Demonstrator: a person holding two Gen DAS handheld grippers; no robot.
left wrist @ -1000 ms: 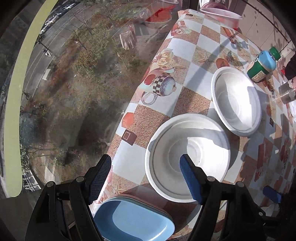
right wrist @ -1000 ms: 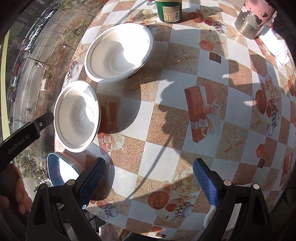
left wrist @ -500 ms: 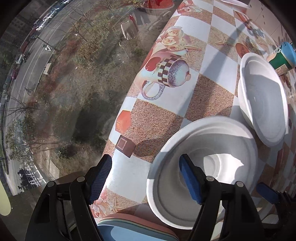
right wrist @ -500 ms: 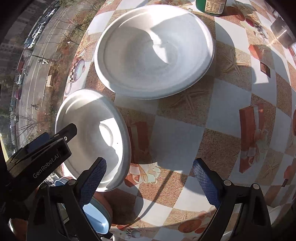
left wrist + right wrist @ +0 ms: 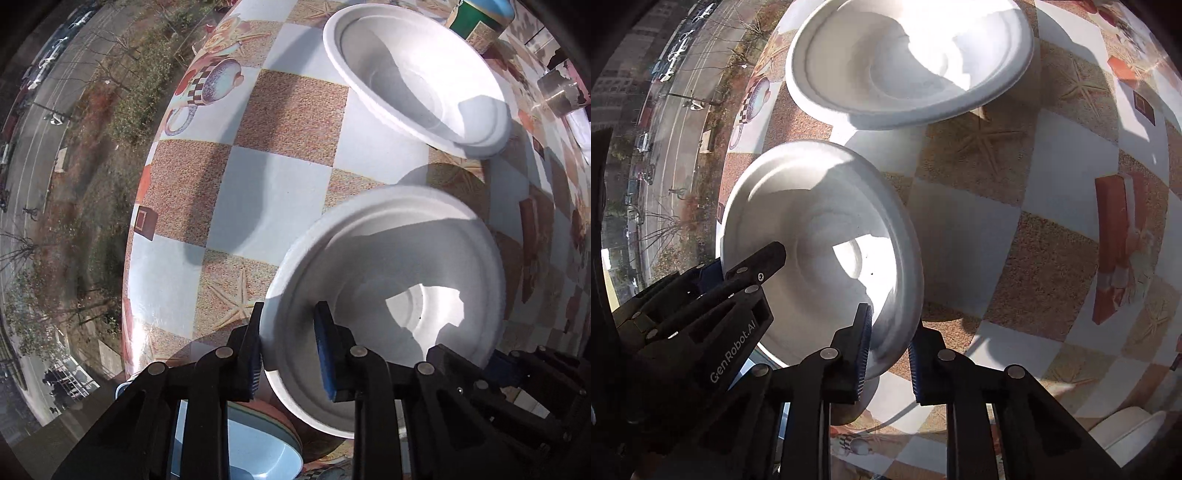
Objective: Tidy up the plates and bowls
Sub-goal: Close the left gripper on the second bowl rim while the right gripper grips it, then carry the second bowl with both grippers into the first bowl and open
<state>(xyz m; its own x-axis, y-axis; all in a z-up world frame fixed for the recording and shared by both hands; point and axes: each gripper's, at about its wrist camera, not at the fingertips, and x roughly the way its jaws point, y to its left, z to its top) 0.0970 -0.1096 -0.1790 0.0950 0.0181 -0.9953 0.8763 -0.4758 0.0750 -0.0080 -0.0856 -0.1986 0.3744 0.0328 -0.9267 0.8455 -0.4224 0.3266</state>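
A: Start with the left wrist view. What has the left gripper (image 5: pixel 288 347) got?

B: Its jaws have just been closing, and now they pinch the near rim of a white bowl (image 5: pixel 399 280), one blue pad outside the rim and one inside. The bowl sits on a checkered tablecloth (image 5: pixel 273 184) close to the table's edge. A second white bowl (image 5: pixel 417 77) stands farther off, apart from the first, with a green bottle (image 5: pixel 476 26) just behind it.

A: Anything nearer the camera?

B: A blue plate (image 5: pixel 258 458) lies low in the picture, partly under the gripper's arms. The right gripper shows only as black arms at the lower right, at the bowl's far rim.

A: And the right wrist view?

B: The right gripper (image 5: pixel 886 347) has also just been closing. Its pads are narrow and clamp the rim of the same near bowl (image 5: pixel 820 221) on the side towards this camera. The left gripper (image 5: pixel 716 269) grips the opposite rim. The other bowl (image 5: pixel 908 59) is behind, not touching it. Whether the held bowl has left the cloth I cannot tell.
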